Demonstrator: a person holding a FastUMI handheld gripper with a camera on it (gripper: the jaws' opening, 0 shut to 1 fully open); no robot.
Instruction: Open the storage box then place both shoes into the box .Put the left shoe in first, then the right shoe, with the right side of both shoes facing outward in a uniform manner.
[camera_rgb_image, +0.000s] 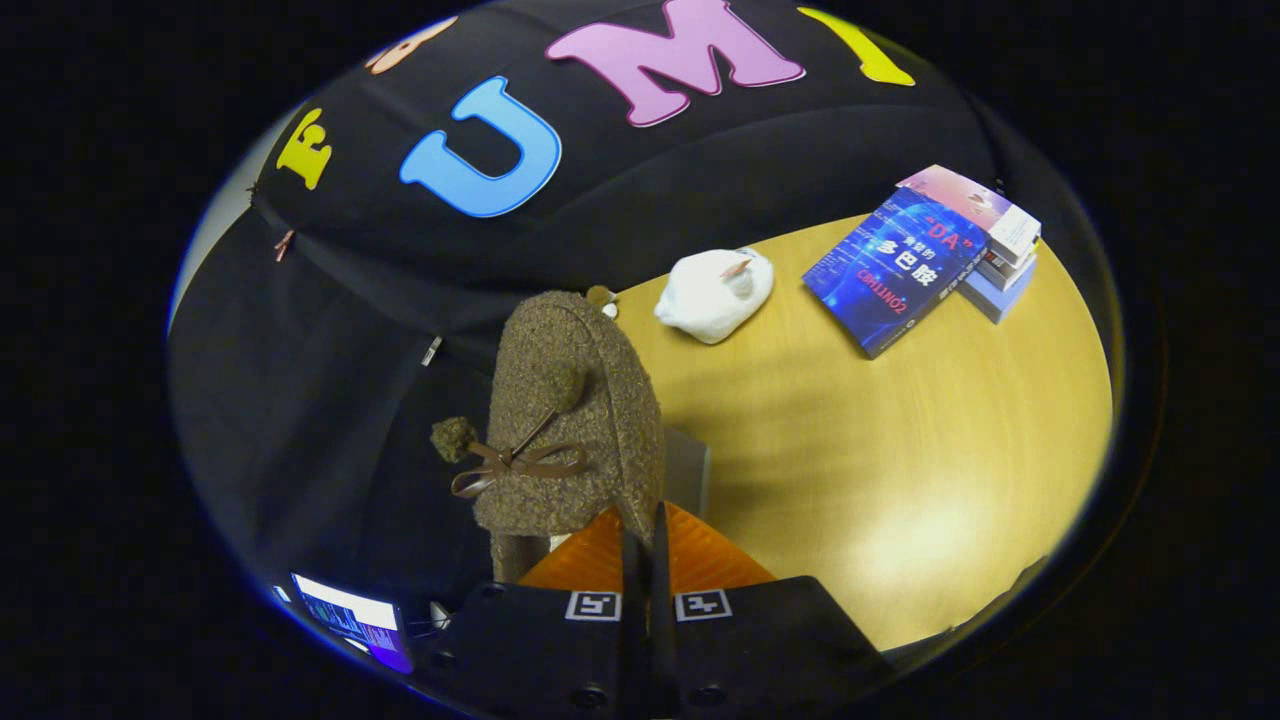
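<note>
Bench (900, 440), wooden and pale, carries the loose items; its far edge meets the dark booth wall. Books (925, 258), a small stack, lie toward the far right corner of the bench. A white soft toy (715, 292) rests against the far edge, between the books and the shoe. The shoe (570, 420), a brown fuzzy slipper with a ribbon bow and pompoms, hangs lifted above the near left edge of the bench, toe upward. The tool (645, 545) is drawn nearly closed, its two fingers pinching a thin edge of the shoe's rim. A grey panel (690, 470), possibly part of the storage box, shows just behind the shoe; whether it is cannot be told.

Hazards, as judged: the pinch takes only a narrow strip of soft fabric, so the shoe could swing, twist or slide free during transport. A twist would also spoil the required orientation, right side facing outward. Which shoe of the pair this is cannot be told; a wrong one would break the left-first order.
</note>
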